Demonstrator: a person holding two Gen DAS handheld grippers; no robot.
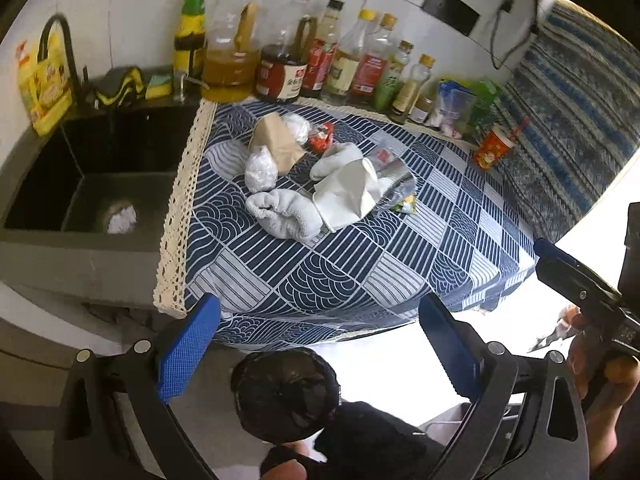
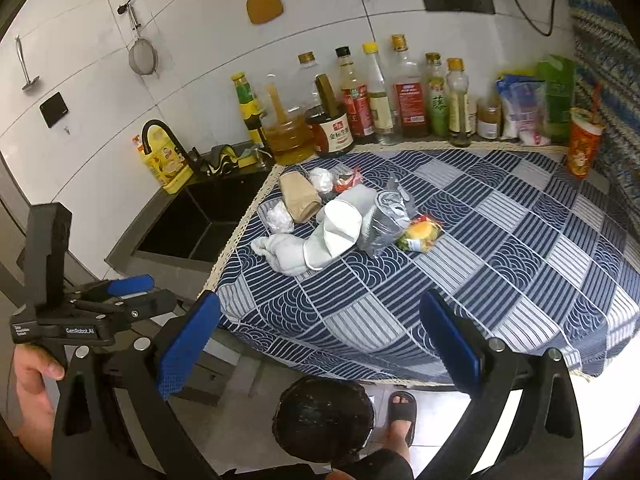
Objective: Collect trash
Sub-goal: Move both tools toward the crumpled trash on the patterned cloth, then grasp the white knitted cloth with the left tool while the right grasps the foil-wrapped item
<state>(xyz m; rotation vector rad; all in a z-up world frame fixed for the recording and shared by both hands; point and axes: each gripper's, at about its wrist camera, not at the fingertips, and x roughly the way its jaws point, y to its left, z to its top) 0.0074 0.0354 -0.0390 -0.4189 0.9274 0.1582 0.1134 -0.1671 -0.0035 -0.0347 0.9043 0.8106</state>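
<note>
Left wrist view: nearest the onlooker, the left gripper (image 1: 318, 344) stands wide, nothing between its blue pads. The right gripper (image 2: 320, 342) is equally wide and empty. Below both, short of the near hem of the patterned tablecloth (image 2: 500, 264), sits a bin lined with a black bag (image 2: 324, 420); what it holds cannot be told.

Nothing appears collected yet. Toward the middle of the tablecloth lies the trash pile: a crumpled white cloth (image 1: 286, 212), a flattened white paper cup (image 1: 344, 194), a silver foil wrapper (image 2: 386, 222), a yellow snack packet (image 2: 420, 234), a brown paper cup (image 1: 276, 142), two white wads and a red wrapper (image 1: 321, 136). All of it remains to be gathered.

At the cloth's far right corner stands a red printed cup (image 2: 582, 142). Beyond its far hem, bottles line the wall; the soy sauce jug (image 2: 332, 128) bears Chinese characters, too small to read surely. "GenRobot.AI" is legible on the left gripper's body in the right wrist view.
</note>
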